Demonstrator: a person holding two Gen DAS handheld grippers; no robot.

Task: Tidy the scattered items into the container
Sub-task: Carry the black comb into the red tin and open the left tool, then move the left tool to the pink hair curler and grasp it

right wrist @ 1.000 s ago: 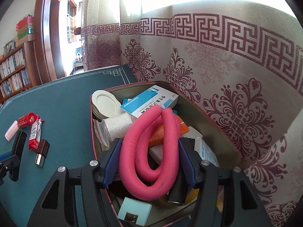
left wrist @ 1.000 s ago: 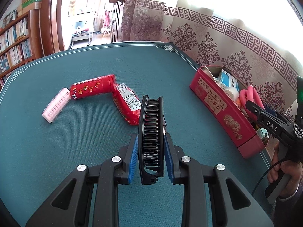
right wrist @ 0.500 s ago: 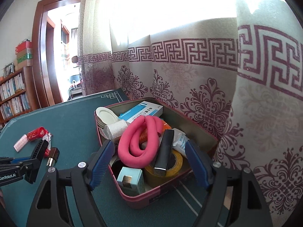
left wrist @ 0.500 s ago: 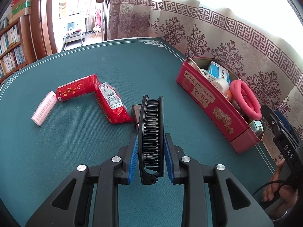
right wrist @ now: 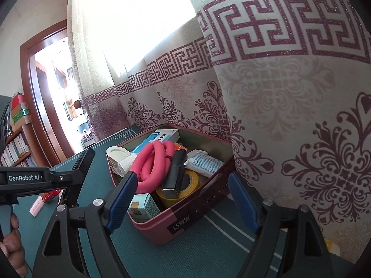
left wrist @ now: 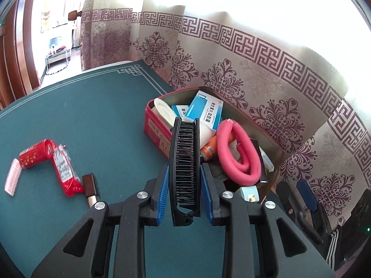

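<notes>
Comb (left wrist: 184,162) clamped upright in left gripper (left wrist: 184,192), hiding red tin's (right wrist: 185,217) near wall. Tin packed full, tight against curtain (right wrist: 289,115). Right gripper (right wrist: 183,199) empty, jaws opening wide, near tin corner between them. Open tabletop (left wrist: 81,120) leftward.

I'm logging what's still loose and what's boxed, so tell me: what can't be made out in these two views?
- Red tin, left wrist view: its near side and lower contents sit behind the black comb held in the left tongs.
- Brown-and-gold tube on the table: too small to identify.
- Pink roller, left wrist view: blurred near the left edge.
- Loose red packets, right wrist view: mostly hidden behind the left tongs.
- Right tongs: opening, nothing between them.
</notes>
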